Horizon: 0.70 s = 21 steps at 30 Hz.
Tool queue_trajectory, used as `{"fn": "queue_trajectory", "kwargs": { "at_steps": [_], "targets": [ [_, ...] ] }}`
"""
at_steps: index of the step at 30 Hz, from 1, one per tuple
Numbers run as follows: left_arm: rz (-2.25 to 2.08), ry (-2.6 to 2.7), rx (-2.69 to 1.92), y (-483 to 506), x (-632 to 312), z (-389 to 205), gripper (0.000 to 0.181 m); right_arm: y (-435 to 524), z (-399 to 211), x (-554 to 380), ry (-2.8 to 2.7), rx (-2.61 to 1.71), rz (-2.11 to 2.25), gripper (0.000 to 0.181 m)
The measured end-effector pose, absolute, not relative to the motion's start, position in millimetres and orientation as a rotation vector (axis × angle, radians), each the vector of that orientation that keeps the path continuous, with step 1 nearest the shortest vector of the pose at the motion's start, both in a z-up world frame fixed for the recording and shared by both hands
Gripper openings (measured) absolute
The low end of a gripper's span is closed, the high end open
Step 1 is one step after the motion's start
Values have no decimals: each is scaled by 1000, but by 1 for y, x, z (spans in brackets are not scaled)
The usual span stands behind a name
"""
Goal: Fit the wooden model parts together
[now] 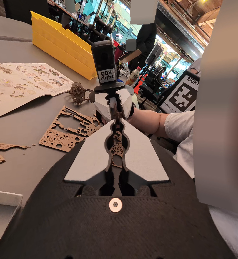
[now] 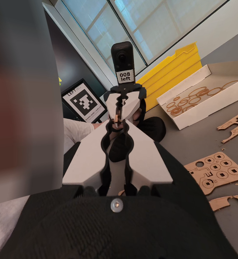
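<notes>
**A:** anything readable here?

**B:** a few bits. In the left wrist view there's a white label (image 1: 107, 75) with black print low on the black camera (image 1: 103, 58) facing us. Right of it stands a black-framed sign (image 1: 181, 95), with a black-and-white square marker and print above and below it.

**A:** and the open booklet (image 1: 24, 78)?

**B:** mostly drawings, its small print is too blurry. The bottle (image 1: 133, 76) wrapper too.

**A:** other view?

**B:** same deal: white label (image 2: 125, 76) on a black camera (image 2: 121, 56), another framed marker sign (image 2: 84, 102), and tiny numbers engraved on the wooden sheet (image 2: 220, 172).
</notes>
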State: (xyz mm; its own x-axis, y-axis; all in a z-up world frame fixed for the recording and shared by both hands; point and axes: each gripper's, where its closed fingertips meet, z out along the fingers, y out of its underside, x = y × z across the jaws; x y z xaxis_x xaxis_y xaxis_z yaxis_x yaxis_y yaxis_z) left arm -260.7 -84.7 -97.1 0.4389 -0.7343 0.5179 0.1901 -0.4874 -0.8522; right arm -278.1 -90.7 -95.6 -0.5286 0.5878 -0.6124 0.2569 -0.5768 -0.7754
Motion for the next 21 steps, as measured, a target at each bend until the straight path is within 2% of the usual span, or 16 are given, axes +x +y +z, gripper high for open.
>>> {"fn": "queue_trajectory", "kwargs": {
  "at_steps": [21],
  "targets": [
    [-921,741,-1678,-96,-253,-95,6,-100,-94,-270,-1538,-1098,1814,11]
  ]
}}
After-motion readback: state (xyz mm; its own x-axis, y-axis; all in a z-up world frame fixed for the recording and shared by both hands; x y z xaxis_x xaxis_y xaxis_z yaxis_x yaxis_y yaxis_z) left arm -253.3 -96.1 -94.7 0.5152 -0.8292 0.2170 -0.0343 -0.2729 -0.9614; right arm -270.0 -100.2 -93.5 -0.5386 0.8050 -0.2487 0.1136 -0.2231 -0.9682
